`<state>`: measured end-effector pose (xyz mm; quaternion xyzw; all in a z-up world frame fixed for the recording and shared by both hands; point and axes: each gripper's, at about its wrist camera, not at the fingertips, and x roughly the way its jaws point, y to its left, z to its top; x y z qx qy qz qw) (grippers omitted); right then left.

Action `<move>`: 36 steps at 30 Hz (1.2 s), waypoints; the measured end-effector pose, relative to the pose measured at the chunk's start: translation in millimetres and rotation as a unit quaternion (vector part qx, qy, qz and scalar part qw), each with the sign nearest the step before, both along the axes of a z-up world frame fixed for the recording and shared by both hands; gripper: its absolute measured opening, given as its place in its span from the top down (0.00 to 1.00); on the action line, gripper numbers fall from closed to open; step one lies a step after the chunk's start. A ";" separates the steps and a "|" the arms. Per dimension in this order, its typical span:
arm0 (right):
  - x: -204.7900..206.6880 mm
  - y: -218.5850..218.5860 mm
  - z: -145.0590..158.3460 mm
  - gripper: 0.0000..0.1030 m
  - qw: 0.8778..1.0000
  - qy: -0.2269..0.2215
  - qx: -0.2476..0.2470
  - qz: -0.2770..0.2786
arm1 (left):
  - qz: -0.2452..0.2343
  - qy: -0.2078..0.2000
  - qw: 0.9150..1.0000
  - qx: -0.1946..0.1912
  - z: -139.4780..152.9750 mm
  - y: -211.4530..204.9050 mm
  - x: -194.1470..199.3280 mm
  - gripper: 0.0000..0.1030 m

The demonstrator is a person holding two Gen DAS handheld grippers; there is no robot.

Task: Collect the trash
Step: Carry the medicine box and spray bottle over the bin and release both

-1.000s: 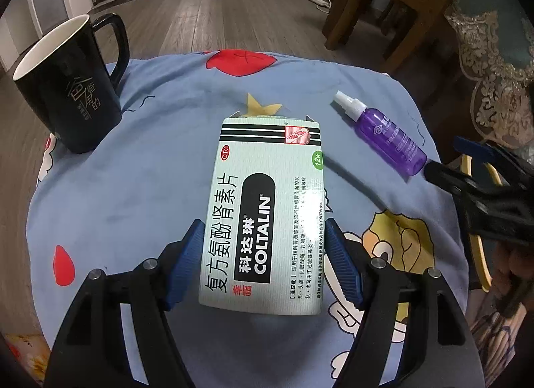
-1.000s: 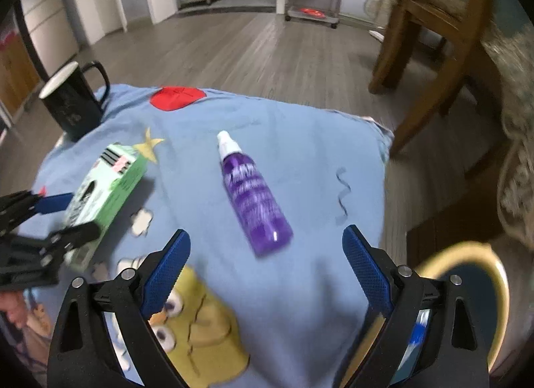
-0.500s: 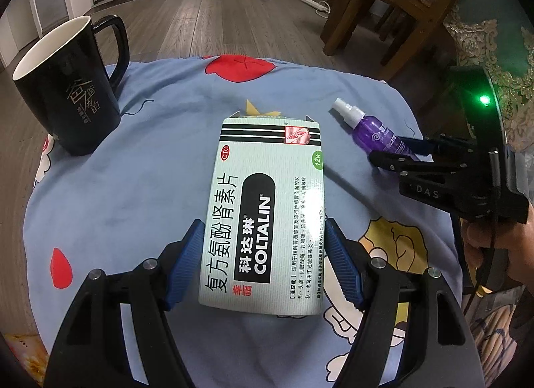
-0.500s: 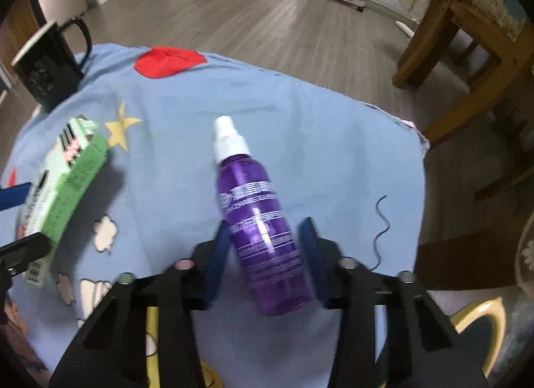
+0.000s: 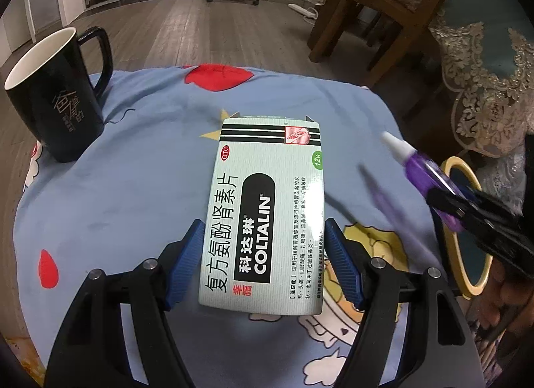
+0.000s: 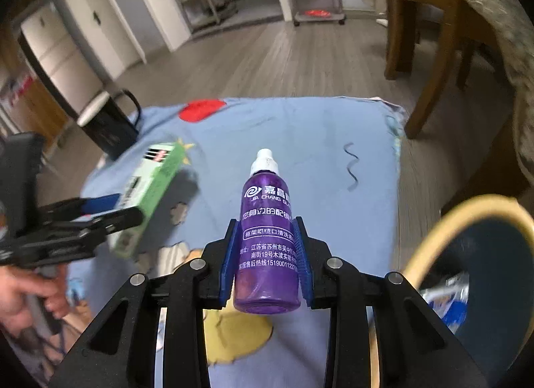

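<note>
Right wrist view: the right hand-held gripper (image 6: 266,256) is closing its blue pads on the purple spray bottle (image 6: 267,237), centre frame, white cap pointing away, seemingly lifted off the blue cloth-covered bench (image 6: 300,134), though blur makes that hard to confirm. At lower right sits the yellow-rimmed bin (image 6: 430,241). Left wrist view, centre: the left hand-held gripper (image 5: 262,262) pinches the green medicine box (image 5: 267,211) by its sides. Black mug (image 5: 55,97) stands upper left.
</note>
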<state>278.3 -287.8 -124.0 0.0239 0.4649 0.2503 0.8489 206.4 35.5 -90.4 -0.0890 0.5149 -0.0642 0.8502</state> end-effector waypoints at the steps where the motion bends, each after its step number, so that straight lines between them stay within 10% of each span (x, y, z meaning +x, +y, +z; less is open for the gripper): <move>1: -6.4 -3.6 3.5 0.68 1.000 -0.003 0.006 -0.002 | -0.002 -0.002 1.000 -0.003 1.6 -1.6 -0.8 0.31; 18: -109.1 -130.6 36.7 0.68 0.989 -0.044 0.070 -0.120 | -0.090 -0.034 0.994 -0.057 38.0 -89.0 -13.1 0.32; 36: -136.3 -228.6 10.9 0.68 0.946 -0.040 0.168 -0.273 | -0.196 -0.026 0.974 -0.108 45.9 -238.8 -9.9 0.32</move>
